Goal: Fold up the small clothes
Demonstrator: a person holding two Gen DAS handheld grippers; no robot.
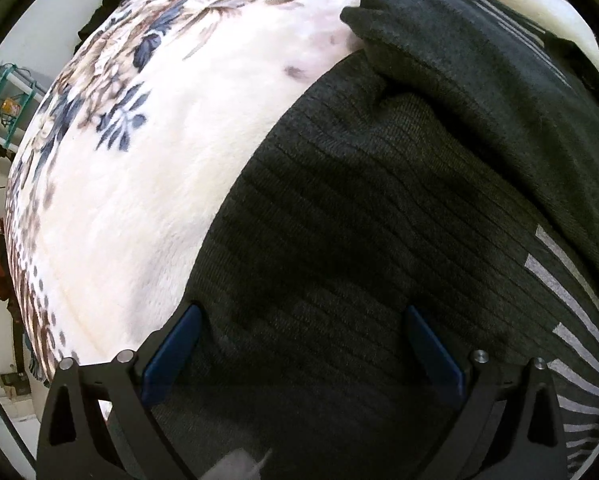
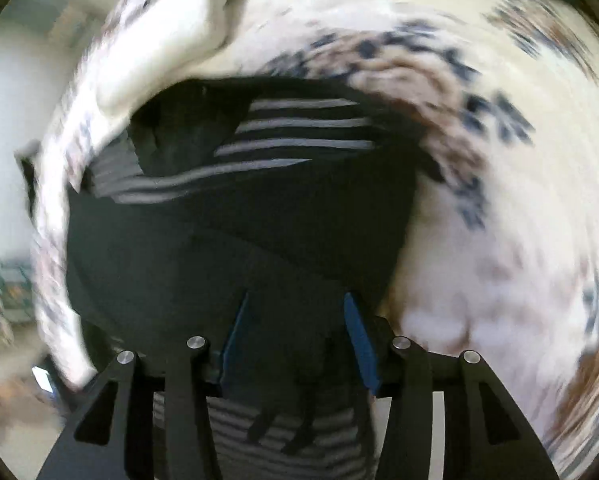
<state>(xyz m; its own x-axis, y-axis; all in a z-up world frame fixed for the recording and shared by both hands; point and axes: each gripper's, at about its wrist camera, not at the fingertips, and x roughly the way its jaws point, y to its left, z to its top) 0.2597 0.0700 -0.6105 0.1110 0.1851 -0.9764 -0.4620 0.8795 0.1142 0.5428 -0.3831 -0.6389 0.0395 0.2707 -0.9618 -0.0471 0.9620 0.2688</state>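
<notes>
Two hand-held grippers point down at a dark sweater point(image 1: 339, 208) that lies on a soft white blanket point(image 1: 147, 200) with blue and brown flowers on it.

The left hand-held gripper point(image 1: 303, 344) has its blue fingers point(image 1: 171, 348) spread wide apart. Nothing is pinched between them. The sweater lies right under and in front of this gripper, and the blanket shows past its left finger. A folded part of the sweater sits farther ahead and to the right. Grey stripes point(image 1: 567, 312) run across the sweater on the right side of this gripper.

The right hand-held gripper point(image 2: 295, 336) has its blue fingers point(image 2: 361, 344) partly apart. Dark cloth sits between them, but I cannot tell if the fingers press on it. The picture from this side is blurry. The sweater point(image 2: 239, 240) fills the space in front of this gripper, with its grey stripes point(image 2: 291, 136) farther ahead. More striped cloth shows below the fingers, close to the camera. The blanket point(image 2: 499, 240) lies to the right of this gripper and all around the sweater.
</notes>
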